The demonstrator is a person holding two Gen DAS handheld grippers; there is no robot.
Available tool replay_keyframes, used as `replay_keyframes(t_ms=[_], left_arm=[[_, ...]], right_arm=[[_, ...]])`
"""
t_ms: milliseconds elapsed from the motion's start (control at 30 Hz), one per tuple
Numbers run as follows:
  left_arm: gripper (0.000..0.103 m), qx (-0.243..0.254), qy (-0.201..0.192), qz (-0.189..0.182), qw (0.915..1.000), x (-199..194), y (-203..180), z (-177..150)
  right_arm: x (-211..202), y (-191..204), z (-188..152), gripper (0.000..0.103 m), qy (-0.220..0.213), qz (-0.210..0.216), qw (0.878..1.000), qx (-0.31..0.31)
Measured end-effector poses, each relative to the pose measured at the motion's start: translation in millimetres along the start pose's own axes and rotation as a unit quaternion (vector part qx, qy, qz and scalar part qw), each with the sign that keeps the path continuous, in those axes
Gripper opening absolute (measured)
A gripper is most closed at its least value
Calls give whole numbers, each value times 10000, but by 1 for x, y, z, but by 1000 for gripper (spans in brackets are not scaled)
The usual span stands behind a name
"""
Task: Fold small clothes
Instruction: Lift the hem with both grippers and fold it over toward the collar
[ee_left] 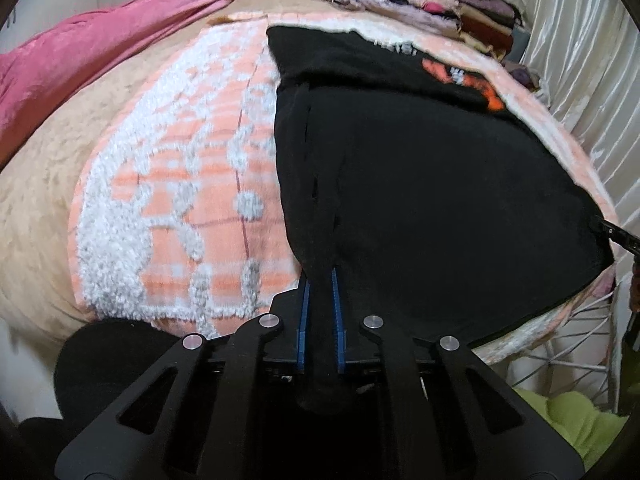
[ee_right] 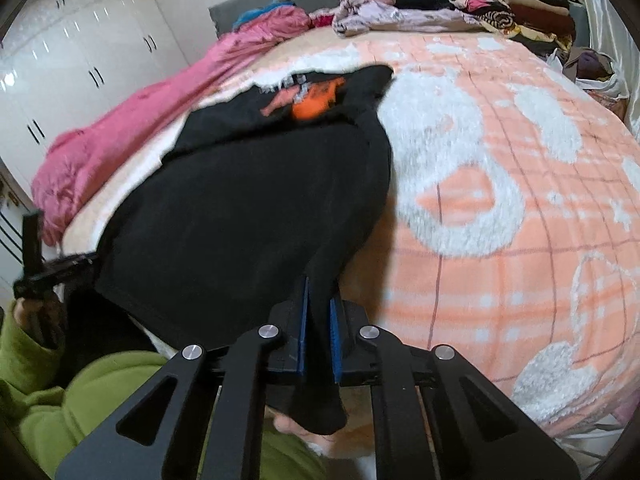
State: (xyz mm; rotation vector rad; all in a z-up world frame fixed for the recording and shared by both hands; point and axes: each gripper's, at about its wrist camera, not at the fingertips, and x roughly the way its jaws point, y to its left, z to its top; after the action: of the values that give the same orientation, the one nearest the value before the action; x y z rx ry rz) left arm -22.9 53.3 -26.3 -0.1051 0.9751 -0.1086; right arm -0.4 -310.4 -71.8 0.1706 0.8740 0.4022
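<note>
The black shirt (ee_left: 420,184) lies spread on the peach and white blanket (ee_left: 180,200) that covers the bed, its orange print at the far end. The left tongs (ee_left: 320,280) pinch one near corner of the shirt tightly. The right tongs (ee_right: 319,292) pinch the other near corner, cloth bunched between the blue pads (ee_right: 335,336).

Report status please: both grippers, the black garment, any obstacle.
Left gripper shut on black garment, near corner. Right gripper shut on the other near corner. Garment spread on orange blanket. Nothing in the way.
</note>
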Motion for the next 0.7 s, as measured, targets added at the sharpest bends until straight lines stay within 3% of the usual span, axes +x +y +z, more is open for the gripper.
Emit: replay_keyframes(t_ms=[367, 700], left_arm=[[3, -421, -544, -563, 9960, -28, 22, 56], [3, -725, -879, -808, 9902, -11, 38, 123]], right_arm=[[-24, -9, 55, 8, -822, 392, 9954, 287], [-2, -25, 120, 8, -1287, 140, 9904, 480]])
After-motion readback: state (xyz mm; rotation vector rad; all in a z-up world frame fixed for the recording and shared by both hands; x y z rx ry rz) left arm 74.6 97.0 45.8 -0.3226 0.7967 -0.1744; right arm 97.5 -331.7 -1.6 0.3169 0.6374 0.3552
